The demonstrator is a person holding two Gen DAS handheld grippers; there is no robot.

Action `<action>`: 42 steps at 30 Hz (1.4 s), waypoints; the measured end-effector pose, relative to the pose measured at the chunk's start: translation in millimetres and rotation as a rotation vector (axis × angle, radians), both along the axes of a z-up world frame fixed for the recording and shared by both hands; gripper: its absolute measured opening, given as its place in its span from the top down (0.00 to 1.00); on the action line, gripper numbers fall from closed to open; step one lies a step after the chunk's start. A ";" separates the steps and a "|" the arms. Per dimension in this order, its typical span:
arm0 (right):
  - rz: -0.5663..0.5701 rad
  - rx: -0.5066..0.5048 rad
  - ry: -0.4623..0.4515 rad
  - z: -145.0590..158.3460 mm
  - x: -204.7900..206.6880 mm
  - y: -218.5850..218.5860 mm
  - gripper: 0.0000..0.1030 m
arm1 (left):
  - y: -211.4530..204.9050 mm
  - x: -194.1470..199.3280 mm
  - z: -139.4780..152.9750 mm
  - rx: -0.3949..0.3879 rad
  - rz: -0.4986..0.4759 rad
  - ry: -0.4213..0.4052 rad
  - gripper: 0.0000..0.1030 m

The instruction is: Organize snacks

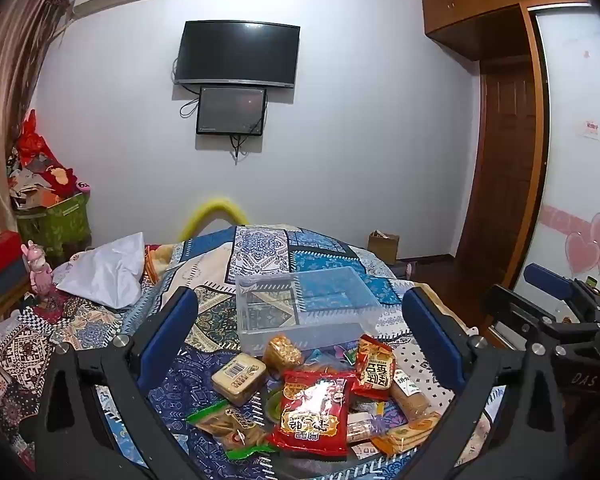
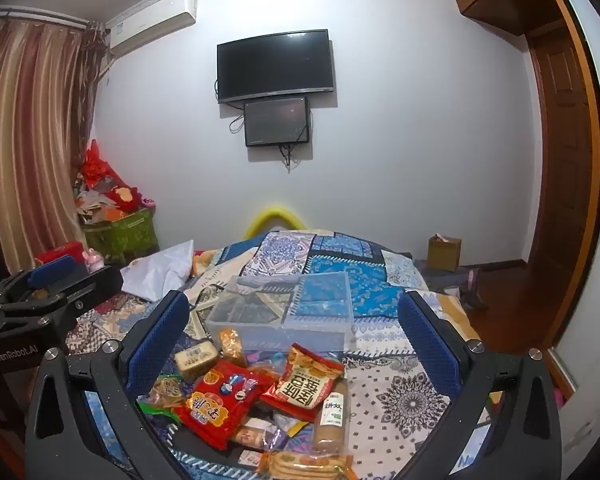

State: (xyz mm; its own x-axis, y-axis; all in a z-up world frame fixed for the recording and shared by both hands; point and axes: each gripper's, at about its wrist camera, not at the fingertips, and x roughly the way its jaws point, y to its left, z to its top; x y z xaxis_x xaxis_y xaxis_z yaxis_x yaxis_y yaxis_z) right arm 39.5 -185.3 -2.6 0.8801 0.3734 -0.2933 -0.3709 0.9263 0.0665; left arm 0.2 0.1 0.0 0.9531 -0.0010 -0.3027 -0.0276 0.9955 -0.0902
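Snacks (image 1: 316,396) are all heaped in one messy pile on the bed (image 1: 260,256), right in front of an empty clear plastic box (image 1: 304,308) that sits just behind them on the patchwork blanket. Nothing's in the box yet, so I'd say the sorting hasn't really started.

Both sets of tongs are spread wide with nothing between them. The left tongs (image 1: 300,336) hang above the pile, pointing roughly at the box and the nearest packs. The right tongs (image 2: 296,336) do much the same from the other side, and you can see each gripper at the edge of the other's view, so they're pretty close together.

What could go wrong, imo:
- The packs overlap a lot. The big red bag (image 1: 314,412) lies on top of other stuff, and the red-and-white packet (image 2: 304,380) leans on the tall biscuit sleeve (image 2: 332,416). Grab one and its neighbours probably drag along or slide off.
- Crinkly, puffy wrappers are slippery, so a shallow pinch may just pop out.
- The bed is soft, so pushing down likely sinks the pack instead of gripping it.
- The box looks light and could scoot away if bumped.
- Two grippers this close could clash if both go for the pile.
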 end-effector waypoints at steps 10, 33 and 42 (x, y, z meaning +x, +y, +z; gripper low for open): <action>-0.011 0.007 0.003 -0.7 -1.8 2.0 0.00 | -6.5 2.6 -2.6 0.010 0.000 -0.006 0.00; 0.006 0.015 0.008 -0.3 1.9 2.7 0.00 | 0.7 0.2 0.0 0.004 -0.008 -0.015 0.00; 0.010 0.017 0.008 -1.6 2.2 3.4 0.00 | 0.1 1.0 0.7 0.007 -0.013 -0.013 0.00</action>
